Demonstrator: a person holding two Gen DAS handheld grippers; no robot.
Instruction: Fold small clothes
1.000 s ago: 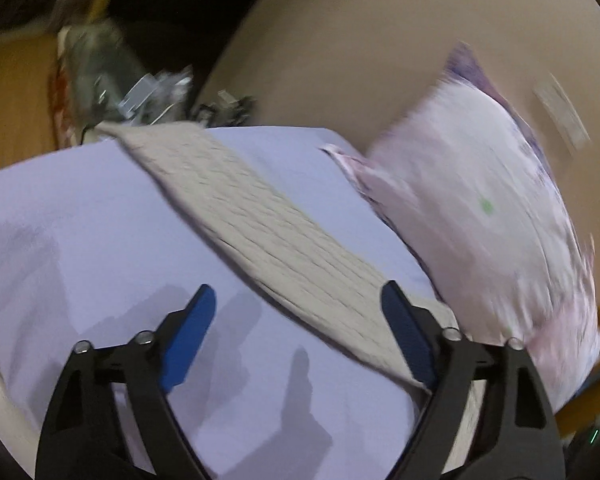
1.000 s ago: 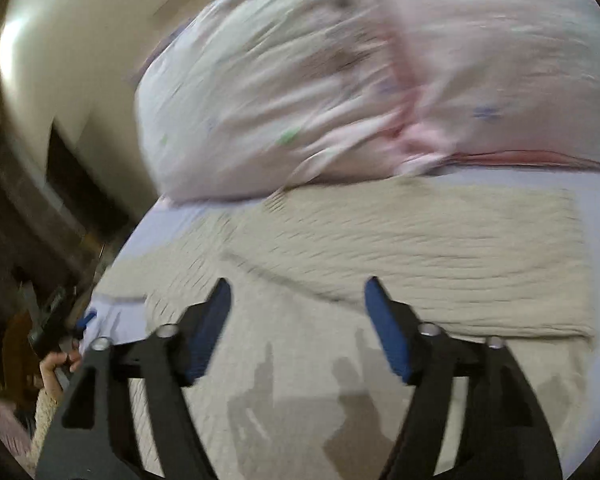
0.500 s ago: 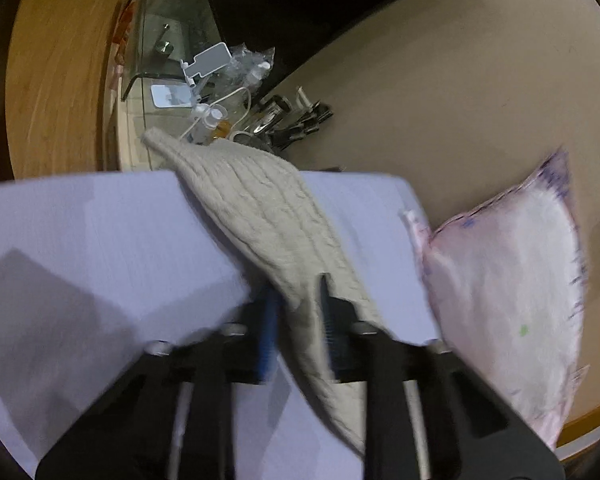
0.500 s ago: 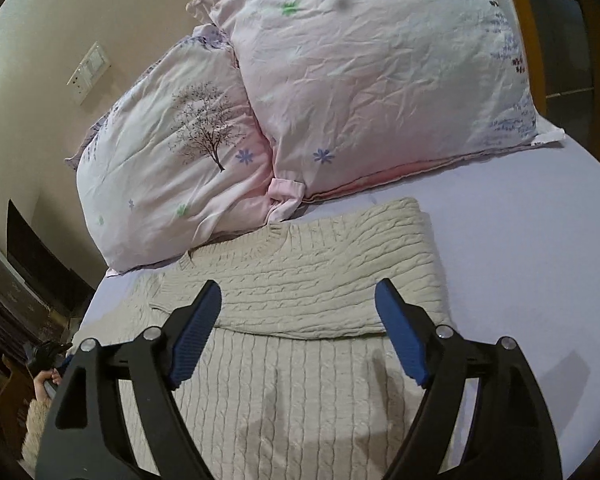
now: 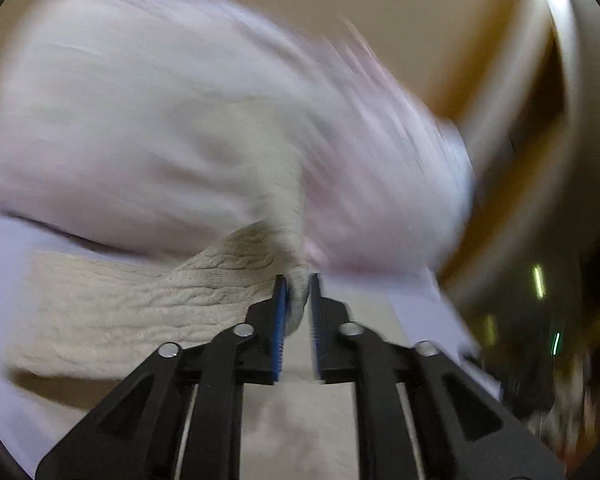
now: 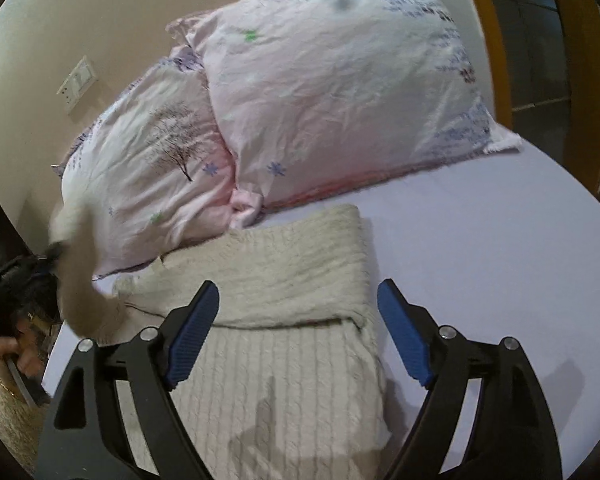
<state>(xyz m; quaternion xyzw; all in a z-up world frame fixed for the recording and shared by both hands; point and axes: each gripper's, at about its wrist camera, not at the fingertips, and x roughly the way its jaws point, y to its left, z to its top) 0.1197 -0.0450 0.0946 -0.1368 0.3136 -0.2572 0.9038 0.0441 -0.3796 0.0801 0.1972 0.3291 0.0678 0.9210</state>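
Note:
A cream cable-knit sweater lies on a lavender bed sheet, its right sleeve folded across the body. My left gripper is shut on the sweater's left sleeve and holds it lifted above the sweater body; that view is motion-blurred. In the right wrist view the lifted sleeve hangs at the left edge beside the left gripper. My right gripper is open and empty, hovering over the sweater's middle.
Two pink floral pillows lean against the beige wall behind the sweater. A wooden bed frame runs at the right. A wall switch plate is at upper left. The person's hand and sleeve show at lower left.
My left gripper has lifted the sleeve it closed on and swung it over toward the sweater body and pillows. My right gripper has stayed open and shifted only slightly.

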